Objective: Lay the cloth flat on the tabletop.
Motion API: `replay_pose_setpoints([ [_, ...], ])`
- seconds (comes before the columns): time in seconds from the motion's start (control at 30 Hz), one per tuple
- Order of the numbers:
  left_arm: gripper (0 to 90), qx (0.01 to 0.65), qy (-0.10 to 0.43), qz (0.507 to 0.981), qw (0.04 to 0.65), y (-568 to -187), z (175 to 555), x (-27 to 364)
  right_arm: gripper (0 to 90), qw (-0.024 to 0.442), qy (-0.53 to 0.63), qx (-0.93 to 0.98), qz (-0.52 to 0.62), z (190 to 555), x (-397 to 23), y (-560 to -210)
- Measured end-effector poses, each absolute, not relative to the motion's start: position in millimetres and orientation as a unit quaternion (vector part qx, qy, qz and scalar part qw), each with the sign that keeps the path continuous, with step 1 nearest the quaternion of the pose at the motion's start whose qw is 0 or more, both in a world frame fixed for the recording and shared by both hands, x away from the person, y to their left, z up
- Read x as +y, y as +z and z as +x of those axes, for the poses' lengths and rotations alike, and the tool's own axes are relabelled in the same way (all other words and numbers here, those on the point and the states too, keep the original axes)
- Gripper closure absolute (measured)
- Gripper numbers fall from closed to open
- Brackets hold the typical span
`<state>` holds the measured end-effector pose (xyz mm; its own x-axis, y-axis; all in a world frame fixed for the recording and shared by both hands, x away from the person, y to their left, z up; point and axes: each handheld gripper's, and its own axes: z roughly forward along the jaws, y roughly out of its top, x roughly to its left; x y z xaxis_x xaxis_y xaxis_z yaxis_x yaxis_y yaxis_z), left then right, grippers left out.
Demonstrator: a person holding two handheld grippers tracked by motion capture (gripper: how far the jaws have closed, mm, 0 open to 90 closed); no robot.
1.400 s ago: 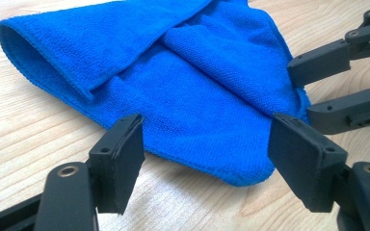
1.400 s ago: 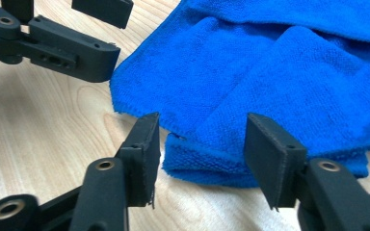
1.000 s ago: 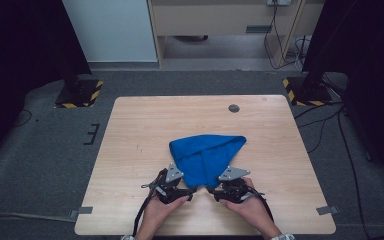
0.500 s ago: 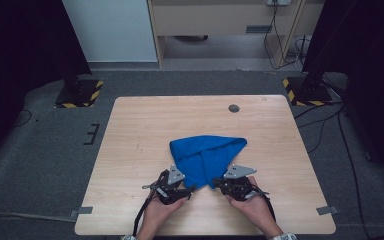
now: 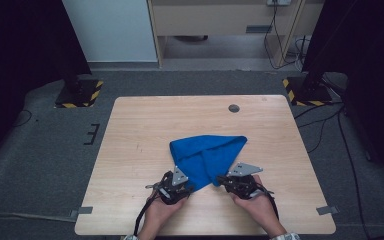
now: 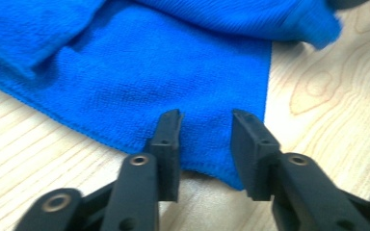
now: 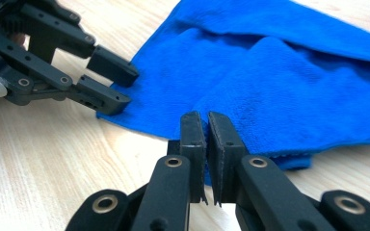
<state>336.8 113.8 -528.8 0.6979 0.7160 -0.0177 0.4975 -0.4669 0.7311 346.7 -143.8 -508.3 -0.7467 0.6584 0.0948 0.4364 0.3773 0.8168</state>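
While the right tool (image 7: 207,144) pinches the blue cloth (image 5: 207,155) near the worktop's (image 5: 130,150) front edge, the left tool (image 6: 204,139), jaws just closing astride the hem, should bite fully before lifting.

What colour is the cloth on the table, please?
The cloth is plain bright blue, clearest in the left gripper view.

Cloth (image 5: 207,155) on table (image 5: 130,150); grippers at near edge.

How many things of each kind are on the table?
Blue cloth: 1
Grippers: 2, the left gripper and the right gripper
Small dark round spot on the table top: 1
Total: 4
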Motion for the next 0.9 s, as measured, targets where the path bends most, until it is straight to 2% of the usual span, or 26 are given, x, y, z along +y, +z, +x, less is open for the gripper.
replay_pose_setpoints([
  [0.3, 88.8, 0.358, 0.165, 0.843, 0.365, -529, 341, 119, 85.2, 0.131, 0.450, 0.803, 0.369, 352, -179, -504],
  [0.9, 89.9, 0.381, 0.168, 0.836, 0.359, -521, 354, 141, 81.8, 0.132, 0.416, 0.808, 0.397, 346, -215, -508],
])
